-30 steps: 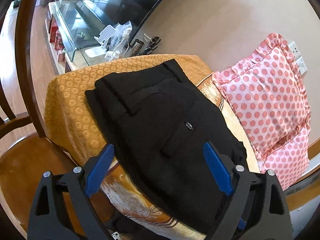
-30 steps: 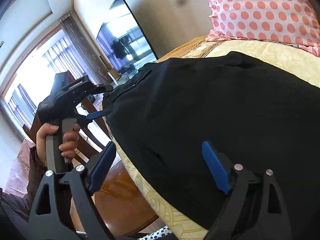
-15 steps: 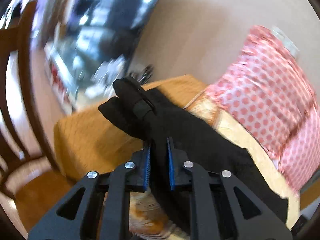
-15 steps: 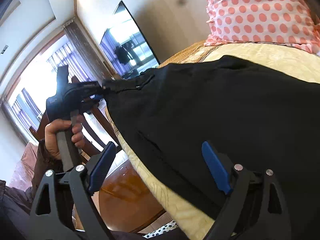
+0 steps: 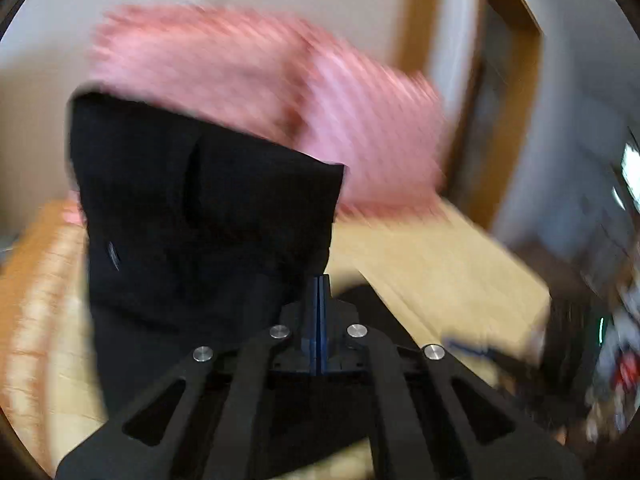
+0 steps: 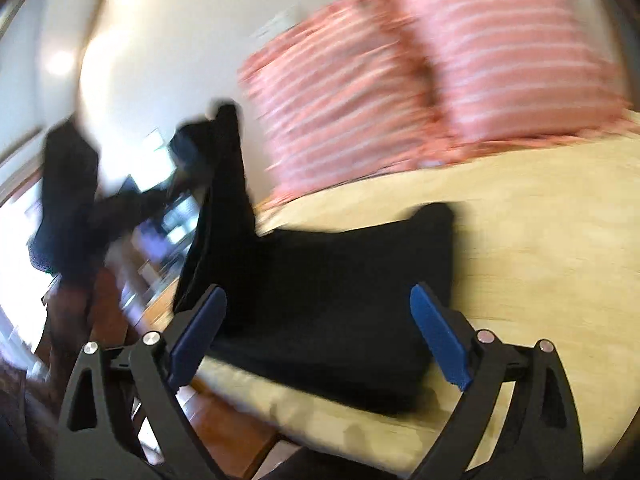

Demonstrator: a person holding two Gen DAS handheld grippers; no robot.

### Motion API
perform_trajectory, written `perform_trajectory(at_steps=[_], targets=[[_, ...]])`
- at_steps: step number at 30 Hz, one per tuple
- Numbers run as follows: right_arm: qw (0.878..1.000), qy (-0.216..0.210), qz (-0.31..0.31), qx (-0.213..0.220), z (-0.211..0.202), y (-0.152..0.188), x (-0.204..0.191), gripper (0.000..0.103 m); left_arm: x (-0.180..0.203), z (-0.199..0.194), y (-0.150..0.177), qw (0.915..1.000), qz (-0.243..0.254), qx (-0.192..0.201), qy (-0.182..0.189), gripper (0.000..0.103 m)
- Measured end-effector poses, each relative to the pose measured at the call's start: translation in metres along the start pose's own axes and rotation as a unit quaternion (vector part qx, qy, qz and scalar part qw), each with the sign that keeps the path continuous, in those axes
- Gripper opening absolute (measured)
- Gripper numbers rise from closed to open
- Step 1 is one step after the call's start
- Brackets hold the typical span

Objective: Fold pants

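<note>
The black pants [image 5: 200, 220] hang lifted in front of the left wrist camera, their waist end raised off the yellow bed cover [image 5: 432, 264]. My left gripper [image 5: 319, 280] is shut on the pants' edge. In the right wrist view the pants [image 6: 332, 300] lie partly folded on the bed, with one end [image 6: 228, 184] pulled up at the left by the blurred left gripper [image 6: 188, 152]. My right gripper [image 6: 316, 320] is open and empty, its blue pads on either side of the pants near the bed's front edge.
Pink spotted pillows [image 6: 440, 68] lean against the wall behind the pants and also show in the left wrist view [image 5: 280, 92]. A wooden chair or floor [image 6: 224, 432] lies below the bed edge. A door frame [image 5: 480, 80] stands to the right. Both views are motion-blurred.
My left gripper shut on the pants' waist end and has lifted and swung it towards the pillows. The right gripper stayed open and shifted its view to the right.
</note>
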State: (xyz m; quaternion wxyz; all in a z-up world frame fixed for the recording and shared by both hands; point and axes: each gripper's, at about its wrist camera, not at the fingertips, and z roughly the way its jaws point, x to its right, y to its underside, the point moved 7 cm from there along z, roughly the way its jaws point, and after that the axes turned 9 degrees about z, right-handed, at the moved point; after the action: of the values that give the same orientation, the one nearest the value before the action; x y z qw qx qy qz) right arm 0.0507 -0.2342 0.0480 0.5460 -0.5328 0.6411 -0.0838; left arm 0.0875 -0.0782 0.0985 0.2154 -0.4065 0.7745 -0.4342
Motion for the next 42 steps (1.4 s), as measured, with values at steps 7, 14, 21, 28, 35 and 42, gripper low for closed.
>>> perform_trajectory(at_steps=[7,14,21,28,35,42], targets=[[0.996,0.010,0.091,0.007,-0.012,-0.023,0.052,0.093,0.047,0.059,0.088,0.9898,0.031,-0.126,0.060,0.000],[0.994,-0.045,0.062,-0.076,0.058,-0.045,0.014,0.085,0.023,0.003,0.080,0.9937,-0.009,-0.080,0.079,0.000],[0.984,0.025,0.020,-0.176,0.118,-0.024,0.015,0.056,-0.031,-0.013,0.086,0.9940,-0.073,-0.082,0.003,0.001],[0.979,0.058,-0.032,-0.195,0.114,-0.002,0.014,0.052,-0.064,-0.012,0.097,0.9900,-0.109,-0.088,-0.018,0.000],[0.968,0.077,-0.106,-0.212,0.112,0.013,-0.005,0.043,-0.071,-0.016,0.099,0.9894,-0.115,-0.084,-0.029,0.001],[0.977,0.047,-0.134,-0.161,0.089,-0.007,-0.031,0.015,-0.081,-0.022,0.096,0.9889,-0.122,-0.075,-0.041,0.001]])
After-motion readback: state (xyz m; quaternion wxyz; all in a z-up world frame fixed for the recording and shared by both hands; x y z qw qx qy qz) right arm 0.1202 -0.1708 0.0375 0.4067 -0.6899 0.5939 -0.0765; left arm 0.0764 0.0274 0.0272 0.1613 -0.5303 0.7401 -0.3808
